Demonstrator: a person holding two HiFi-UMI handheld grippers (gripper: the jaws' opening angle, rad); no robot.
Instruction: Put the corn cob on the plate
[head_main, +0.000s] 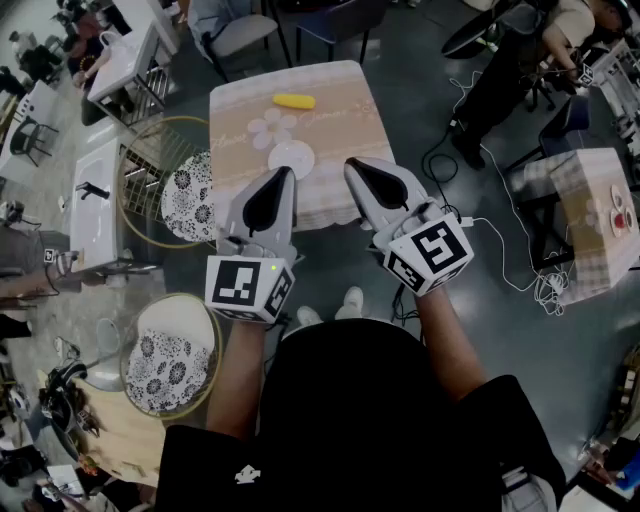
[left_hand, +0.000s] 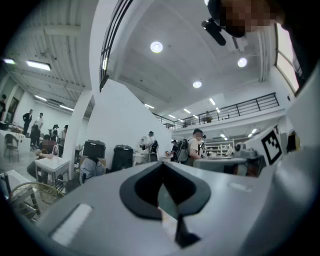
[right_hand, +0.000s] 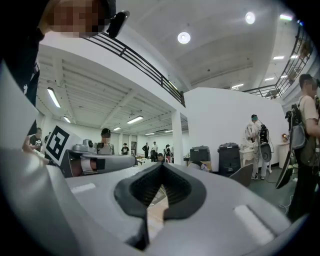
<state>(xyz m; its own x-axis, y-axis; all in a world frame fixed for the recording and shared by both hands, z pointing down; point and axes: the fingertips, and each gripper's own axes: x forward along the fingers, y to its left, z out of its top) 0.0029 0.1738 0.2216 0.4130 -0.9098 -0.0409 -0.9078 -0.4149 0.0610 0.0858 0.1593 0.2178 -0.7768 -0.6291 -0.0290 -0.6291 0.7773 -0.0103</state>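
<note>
Yellow corn cob (head_main: 293, 101) shows in head view only.

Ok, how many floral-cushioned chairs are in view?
2. One chair stands beside the table's left edge; the other nearer, at the head view's lower left. More may be hidden.

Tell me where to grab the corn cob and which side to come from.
Grip the corn cob at its middle, across its narrow width. It lies flat on the table, lengthwise left to right in the head view, beyond the plate, so coming from above with the tongs spanning near side to far side looks best. The left tongs and right tongs are shut; open first.
</note>
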